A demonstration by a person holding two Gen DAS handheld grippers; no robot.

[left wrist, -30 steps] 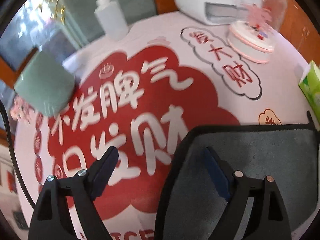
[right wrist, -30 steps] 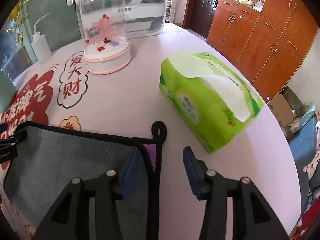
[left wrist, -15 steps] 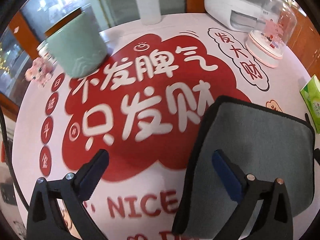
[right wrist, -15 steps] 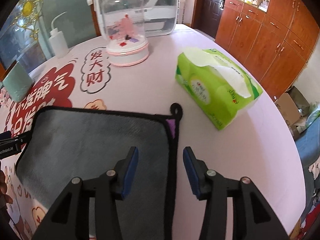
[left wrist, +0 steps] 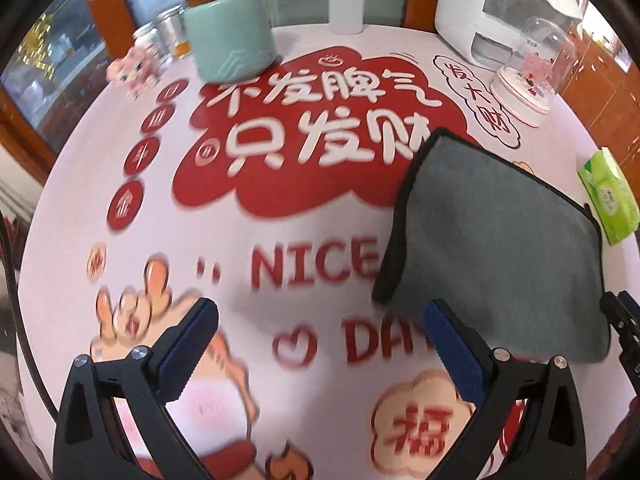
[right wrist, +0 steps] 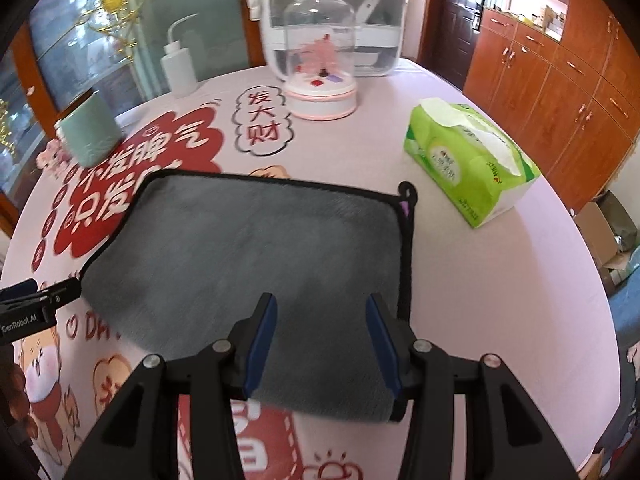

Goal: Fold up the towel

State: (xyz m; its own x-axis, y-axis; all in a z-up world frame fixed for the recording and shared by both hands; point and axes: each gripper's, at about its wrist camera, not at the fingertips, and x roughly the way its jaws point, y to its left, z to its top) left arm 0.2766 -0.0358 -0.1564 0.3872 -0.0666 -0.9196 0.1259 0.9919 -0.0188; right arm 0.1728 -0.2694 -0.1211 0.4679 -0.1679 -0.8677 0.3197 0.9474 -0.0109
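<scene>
Two views are examined in turn.

Left wrist view: the left gripper (left wrist: pixel 320 336) is seen with its jaws spread wide and nothing held between them. Its blue-padded fingers (left wrist: pixel 188 344) hang over the printed tablecloth (left wrist: pixel 120 208), and whether they touch it cannot be told. The grey towel (left wrist: pixel 500 248) is laid flat on the cloth to the right, its black-bound left edge just beyond the right finger; contact between finger and towel cannot be confirmed. A mint-green canister (left wrist: pixel 228 36) and a white squeeze bottle (left wrist: pixel 346 2) are noted at the far side of the table, a glass-domed ornament (left wrist: pixel 532 72) at the far right, and a green tissue pack (left wrist: pixel 610 196) at the right rim. The picture is motion-blurred.

Right wrist view: the right gripper (right wrist: pixel 322 344) is seen partly open, at a moderate gap, with nothing clamped. Both fingers (right wrist: pixel 262 344) are placed over the near right part of the towel (right wrist: pixel 240 248); contact cannot be determined. The towel is spread in one flat layer, a small hanging loop (right wrist: pixel 407 191) at its far right corner. The tissue pack (right wrist: pixel 468 160) lies well apart to the right, the domed ornament (right wrist: pixel 320 68) beyond the towel. Part of the left gripper (right wrist: pixel 36 300) is visible at the towel's left edge.
</scene>
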